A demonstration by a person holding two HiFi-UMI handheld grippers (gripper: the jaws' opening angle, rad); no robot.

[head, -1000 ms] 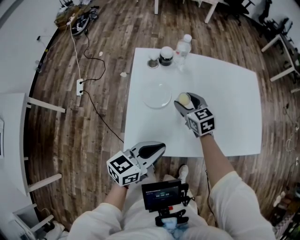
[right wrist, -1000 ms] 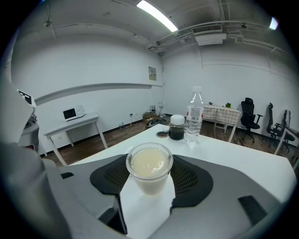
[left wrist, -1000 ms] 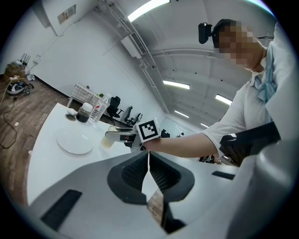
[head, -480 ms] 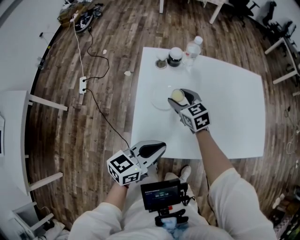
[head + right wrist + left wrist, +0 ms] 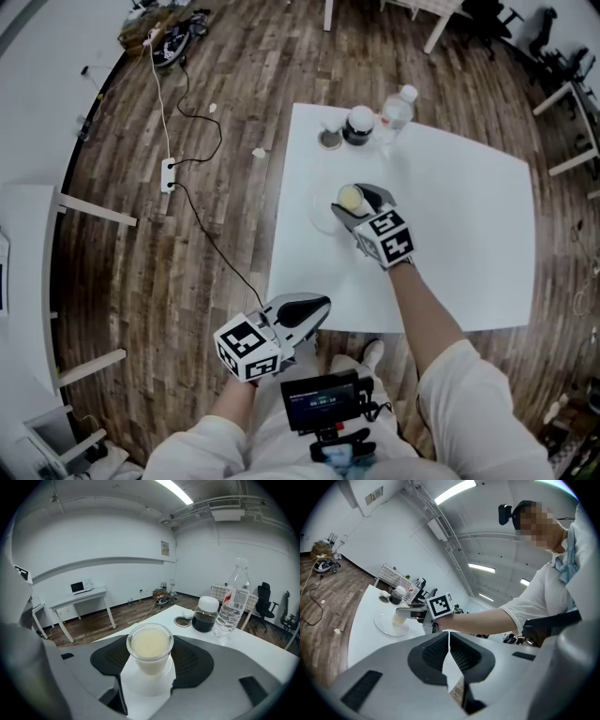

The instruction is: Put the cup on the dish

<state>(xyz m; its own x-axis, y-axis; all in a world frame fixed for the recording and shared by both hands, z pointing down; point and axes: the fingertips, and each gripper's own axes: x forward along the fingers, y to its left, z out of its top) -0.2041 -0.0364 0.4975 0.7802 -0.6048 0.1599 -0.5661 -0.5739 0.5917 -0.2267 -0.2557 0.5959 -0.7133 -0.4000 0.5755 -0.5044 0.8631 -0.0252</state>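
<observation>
As right gripper (image 5: 149,667) jaws clasp the cup (image 5: 150,649), half-hiding the dish (image 5: 140,686), left gripper (image 5: 449,641) jaws meet empty.

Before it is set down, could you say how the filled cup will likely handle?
The cup is full almost to its rim, so tilting probably spills it. Its clear, smooth wall may be slippery. Being full, it is likely heavy for its size.

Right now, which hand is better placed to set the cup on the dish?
Right. The right gripper is shut on the cup, over the dish. The left gripper is shut and empty, back by the table's near edge.
</observation>
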